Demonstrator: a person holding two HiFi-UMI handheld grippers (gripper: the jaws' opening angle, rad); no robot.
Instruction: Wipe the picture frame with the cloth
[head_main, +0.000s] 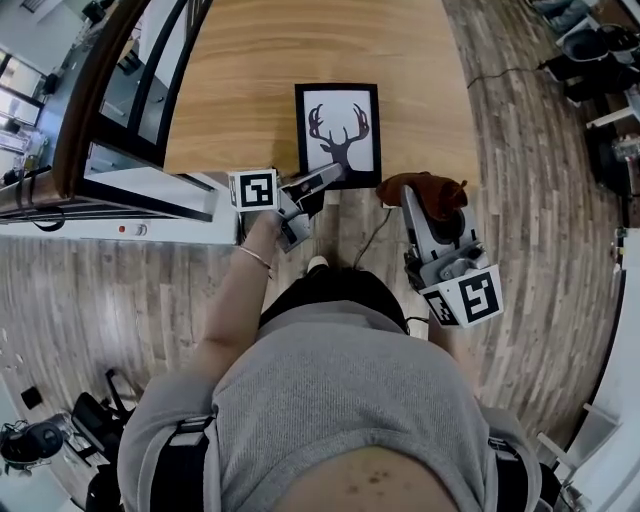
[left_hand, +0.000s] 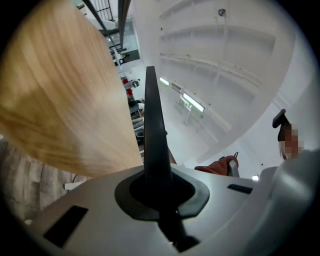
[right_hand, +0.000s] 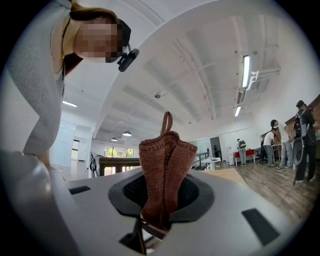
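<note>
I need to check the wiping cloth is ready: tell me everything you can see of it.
The cloth is reddish-brown and knitted, bunched into upright folds with a small loop at its top. The right tongs are shut on its lower part, holding it by the table's near edge, just right of the picture frame.

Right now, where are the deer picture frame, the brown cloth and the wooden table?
picture frame (head_main: 338, 130): head view, on the deer print in its middle.
cloth (right_hand: 164, 160): right gripper view, on its knitted folds.
table (head_main: 250, 70): head view, on bare wood of its top.
</note>
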